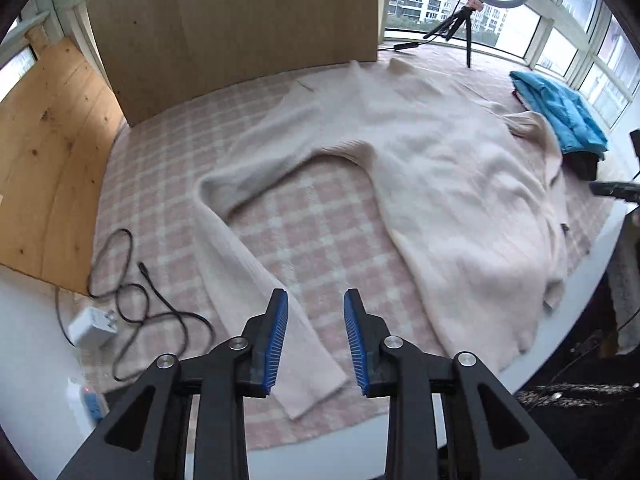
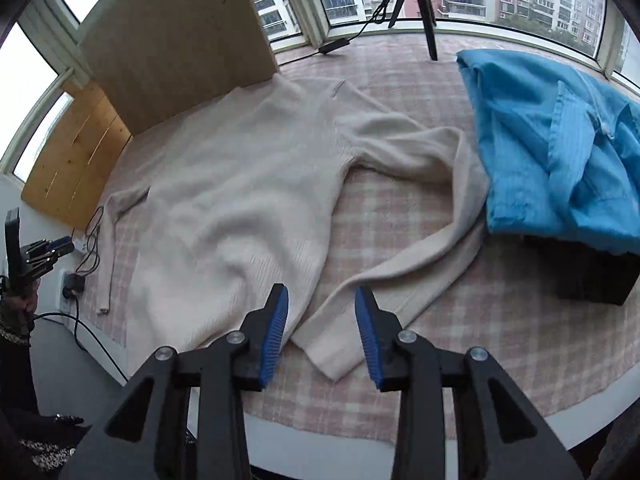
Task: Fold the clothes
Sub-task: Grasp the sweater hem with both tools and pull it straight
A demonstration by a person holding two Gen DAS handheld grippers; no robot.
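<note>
Beside the cream sweater (image 2: 240, 184) lie blue cloth (image 2: 560, 152); tangled cable (image 1: 132, 300).

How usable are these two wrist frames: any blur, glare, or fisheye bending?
Left wrist view: strong fisheye curvature, dark corners; the cream sweater looks slightly smeared, while the left gripper is crisp. Right wrist view: same bending at the window frames, bright overcast daylight, pale glare at the upper left panes; soft shadows only; the blue garment and the right gripper read clearly.

I see a white desk (image 1: 28, 344) covered by a pink checked blanket (image 1: 312, 240). On the blanket a cream sweater (image 1: 440, 168) lies spread flat, with a blue garment (image 2: 560, 152) beside it, a tripod (image 2: 424, 20) and a black cable (image 1: 136, 300).
</note>
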